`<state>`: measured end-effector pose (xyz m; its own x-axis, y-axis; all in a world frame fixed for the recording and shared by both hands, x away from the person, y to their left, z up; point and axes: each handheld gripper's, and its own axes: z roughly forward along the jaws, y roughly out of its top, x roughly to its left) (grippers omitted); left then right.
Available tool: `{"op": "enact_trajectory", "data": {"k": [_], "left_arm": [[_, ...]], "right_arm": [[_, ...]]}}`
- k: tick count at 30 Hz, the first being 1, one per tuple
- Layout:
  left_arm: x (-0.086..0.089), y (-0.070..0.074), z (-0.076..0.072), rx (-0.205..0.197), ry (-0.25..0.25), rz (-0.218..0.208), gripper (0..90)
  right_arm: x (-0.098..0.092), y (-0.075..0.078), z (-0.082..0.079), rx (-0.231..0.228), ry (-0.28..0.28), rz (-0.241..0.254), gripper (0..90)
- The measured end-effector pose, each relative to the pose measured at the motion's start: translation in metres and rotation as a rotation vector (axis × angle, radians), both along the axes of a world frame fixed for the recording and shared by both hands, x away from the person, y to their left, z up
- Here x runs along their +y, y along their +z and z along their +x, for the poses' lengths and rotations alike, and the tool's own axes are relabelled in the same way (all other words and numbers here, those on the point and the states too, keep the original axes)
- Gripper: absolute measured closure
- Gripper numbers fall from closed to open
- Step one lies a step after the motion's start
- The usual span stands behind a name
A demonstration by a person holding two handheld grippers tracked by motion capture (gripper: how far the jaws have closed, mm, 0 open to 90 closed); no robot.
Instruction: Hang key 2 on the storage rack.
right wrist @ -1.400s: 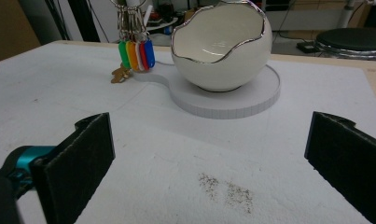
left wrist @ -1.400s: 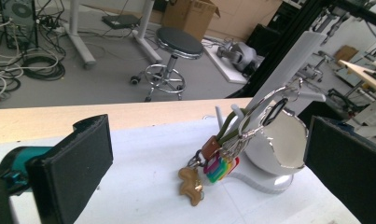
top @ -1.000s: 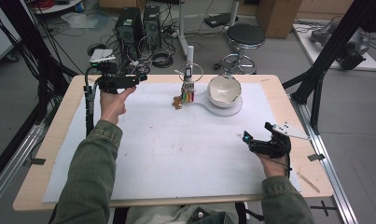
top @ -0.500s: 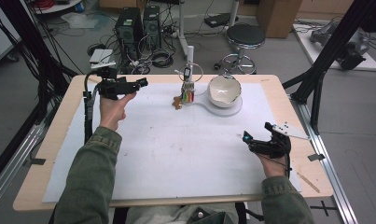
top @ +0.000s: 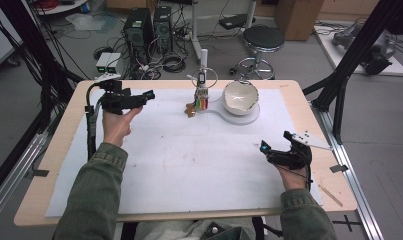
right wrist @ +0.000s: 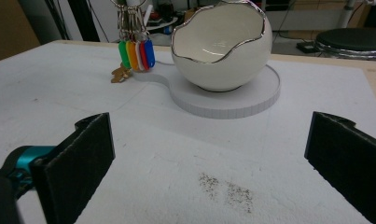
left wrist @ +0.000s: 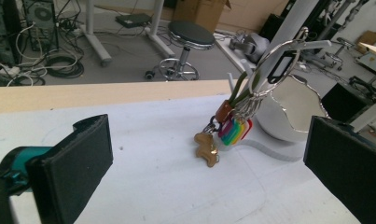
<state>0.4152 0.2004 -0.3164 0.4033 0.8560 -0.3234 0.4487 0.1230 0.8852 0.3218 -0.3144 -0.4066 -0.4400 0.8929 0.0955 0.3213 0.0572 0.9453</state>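
The desk (top: 54, 150) is a pale wooden slab with rounded corners, most of it covered by a matte white sheet (top: 189, 165) that stops short of the wood on every side. The middle of that sheet is bare and wide, with faint scuffs and a small sprinkle of dark grit (right wrist: 225, 189) in front of the right tongs.

The left tongs (top: 148, 94) hover over the far left part of the sheet, held up in a hand (top: 116, 125) with a green sleeve, jaws spread wide apart and gripping nothing; their pads look like coarse black foam. The right tongs (top: 263, 148) sit low near the right edge, jaws also parted and empty, well apart from everything else.

At the far middle stands a glossy white bowl (top: 240, 97) shaped like a cracked eggshell, its jagged rim trimmed in silver. It rests on a flat, round white base (top: 249, 116) with a narrow tongue reaching left. Just beside it a bunch of keys (left wrist: 234, 126) hangs from wire rings (left wrist: 274, 60): bright plastic tags in green, orange, white, red and blue, plus a small brass-coloured charm (left wrist: 205, 148) touching the sheet. What holds the rings up I cannot tell.

Beyond the far edge, a black stool (top: 260, 39) and computer towers (top: 149, 25) stand on the grey floor.
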Motion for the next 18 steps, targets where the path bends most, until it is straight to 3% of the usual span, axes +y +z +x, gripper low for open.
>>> {"op": "enact_trajectory", "data": {"k": [4, 11, 18], "left_arm": [[0.006, -0.009, -0.005, 0.011, 0.016, -0.001, 1.6], [0.014, -0.026, -0.013, 0.043, 0.033, 0.036, 1.6], [0.019, -0.038, -0.022, 0.043, 0.037, 0.063, 1.6]], "right_arm": [[0.000, 0.000, 0.000, -0.001, -0.002, -0.001, 0.6], [0.000, 0.000, 0.000, 0.002, -0.003, 0.001, 0.6], [0.000, 0.000, 0.000, 0.000, -0.005, -0.005, 0.6]]}}
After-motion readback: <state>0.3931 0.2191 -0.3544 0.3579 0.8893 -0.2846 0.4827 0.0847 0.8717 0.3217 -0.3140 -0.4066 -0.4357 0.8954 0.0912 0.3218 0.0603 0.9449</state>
